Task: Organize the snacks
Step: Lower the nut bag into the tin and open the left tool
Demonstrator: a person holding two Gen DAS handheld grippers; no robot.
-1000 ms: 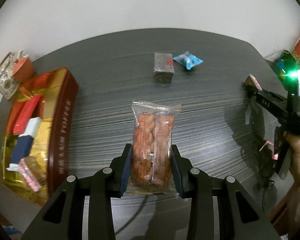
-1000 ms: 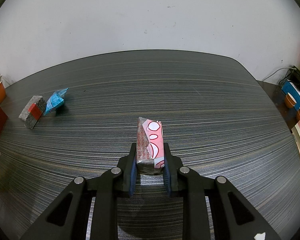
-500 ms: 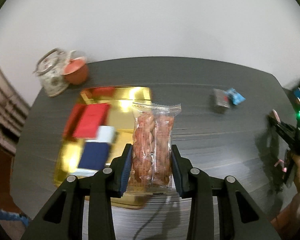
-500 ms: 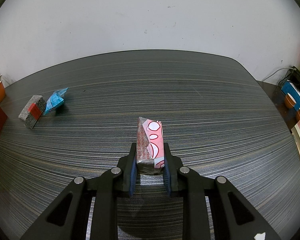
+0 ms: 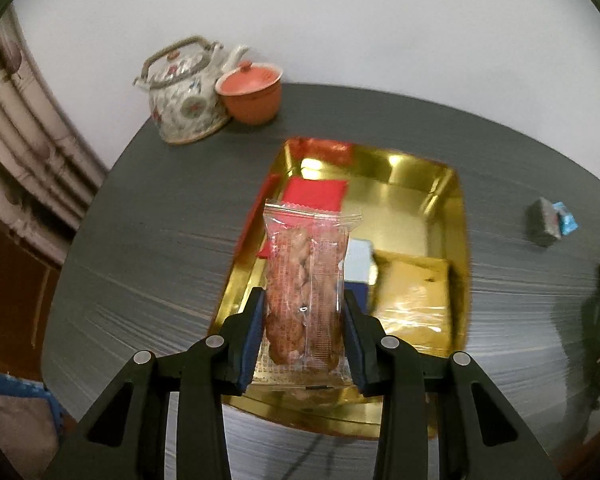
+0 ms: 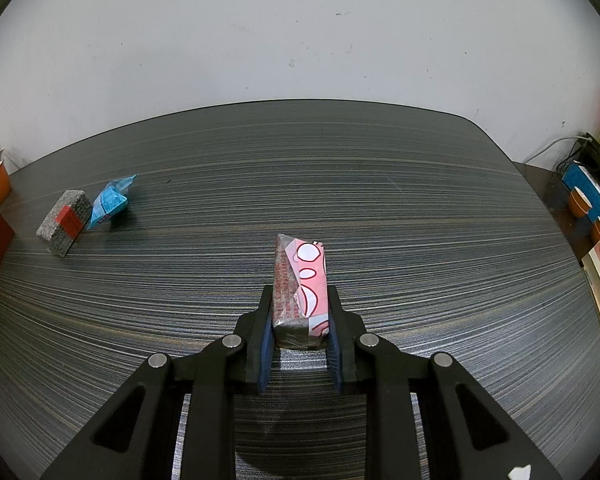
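Note:
My left gripper (image 5: pixel 305 330) is shut on a clear packet of brown twisted pastries (image 5: pixel 305 280), held above the near end of a gold tray (image 5: pixel 416 184). In the tray lie a red packet (image 5: pixel 316 194), a white and blue box (image 5: pixel 360 268) and a golden packet (image 5: pixel 414 296). My right gripper (image 6: pixel 300 330) is shut on a pink and white wrapped bar (image 6: pixel 300 284) over the dark striped table (image 6: pixel 420 240). A grey block with a red label (image 6: pixel 65 222) and a blue wrapped snack (image 6: pixel 110 202) lie at the table's left in the right wrist view.
A patterned teapot (image 5: pixel 184 96) and an orange lidded cup (image 5: pixel 252 92) stand at the table's far corner behind the tray. The grey block (image 5: pixel 544 222) and blue snack (image 5: pixel 566 222) sit right of the tray. Shelves with items (image 6: pixel 588 200) stand past the table's right edge.
My left gripper has swung left with the pastry packet, from over the bare table to above the gold tray; teapot and cup came into view. The right gripper has not moved.

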